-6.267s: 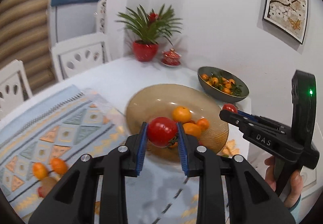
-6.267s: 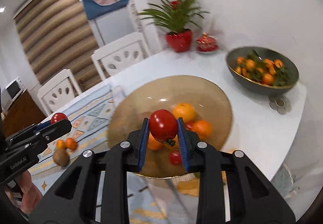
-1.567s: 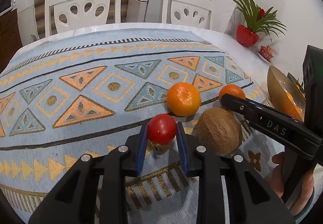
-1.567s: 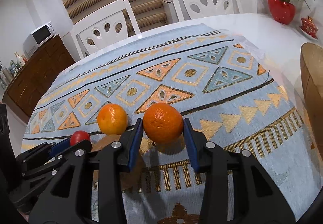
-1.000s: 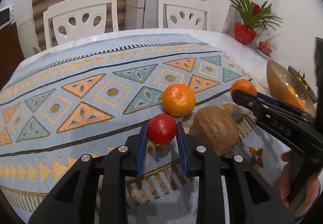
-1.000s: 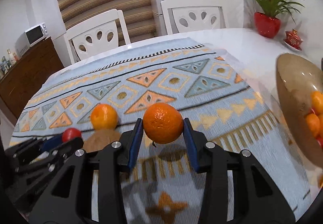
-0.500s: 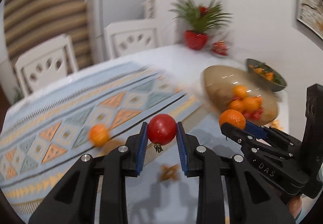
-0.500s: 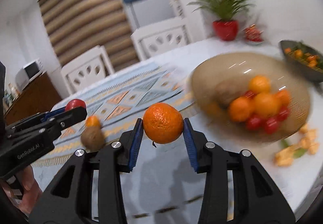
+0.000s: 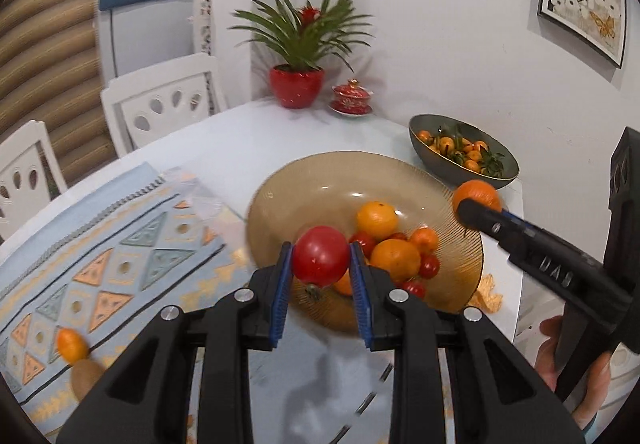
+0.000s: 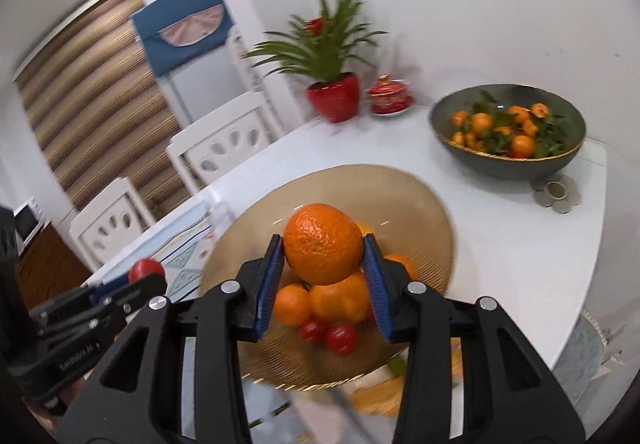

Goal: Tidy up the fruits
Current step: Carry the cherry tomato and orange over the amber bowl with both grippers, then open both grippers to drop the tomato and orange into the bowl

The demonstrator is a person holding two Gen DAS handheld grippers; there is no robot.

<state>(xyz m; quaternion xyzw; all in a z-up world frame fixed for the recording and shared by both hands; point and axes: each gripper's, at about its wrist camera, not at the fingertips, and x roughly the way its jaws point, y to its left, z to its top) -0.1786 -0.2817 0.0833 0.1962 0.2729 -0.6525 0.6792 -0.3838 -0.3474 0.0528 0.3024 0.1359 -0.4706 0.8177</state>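
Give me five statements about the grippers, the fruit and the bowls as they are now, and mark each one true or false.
1. The left gripper holds a tomato. True.
2. The right gripper is open and holds nothing. False: it is shut on an orange.
3. The amber glass bowl already holds fruit. True.
4. The green bowl is empty. False: it holds small oranges with leaves.
5. A kiwi lies on the patterned cloth. True.
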